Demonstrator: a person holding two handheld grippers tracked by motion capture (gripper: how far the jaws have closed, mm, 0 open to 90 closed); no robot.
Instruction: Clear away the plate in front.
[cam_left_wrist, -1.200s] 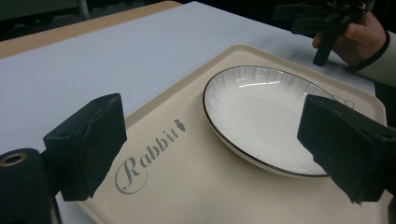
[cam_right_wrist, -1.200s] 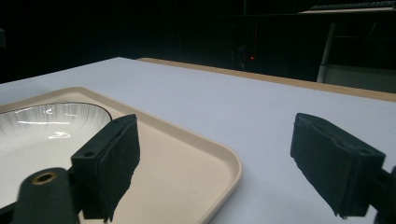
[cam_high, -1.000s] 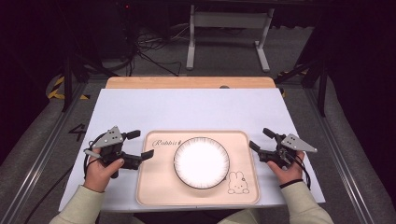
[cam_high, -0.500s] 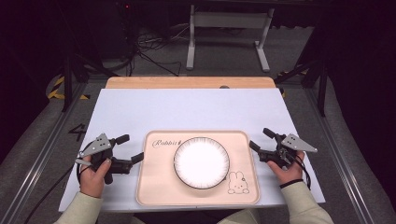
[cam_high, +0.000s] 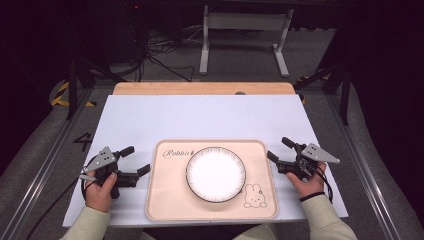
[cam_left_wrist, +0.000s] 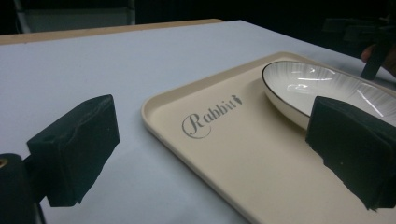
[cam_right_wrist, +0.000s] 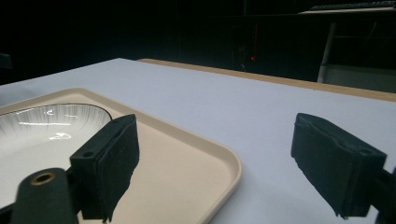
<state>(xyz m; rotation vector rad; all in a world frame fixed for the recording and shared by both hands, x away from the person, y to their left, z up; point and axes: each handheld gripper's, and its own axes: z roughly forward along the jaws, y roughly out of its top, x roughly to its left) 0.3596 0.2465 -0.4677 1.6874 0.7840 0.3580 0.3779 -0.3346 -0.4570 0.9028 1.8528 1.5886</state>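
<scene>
The tray (cam_high: 165, 200), carrying the plate (cam_high: 216, 173), is lying long-axis crosswise on the bench (cam_high: 200, 120) between the left gripper (cam_high: 136, 161) and right gripper (cam_high: 280, 149), both flanking its short edges with jaws released.

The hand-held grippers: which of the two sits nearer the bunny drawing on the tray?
The right hand-held gripper. The bunny is printed in the tray's right front corner, while the left hand-held gripper sits by the "Rabbit" lettering.
</scene>
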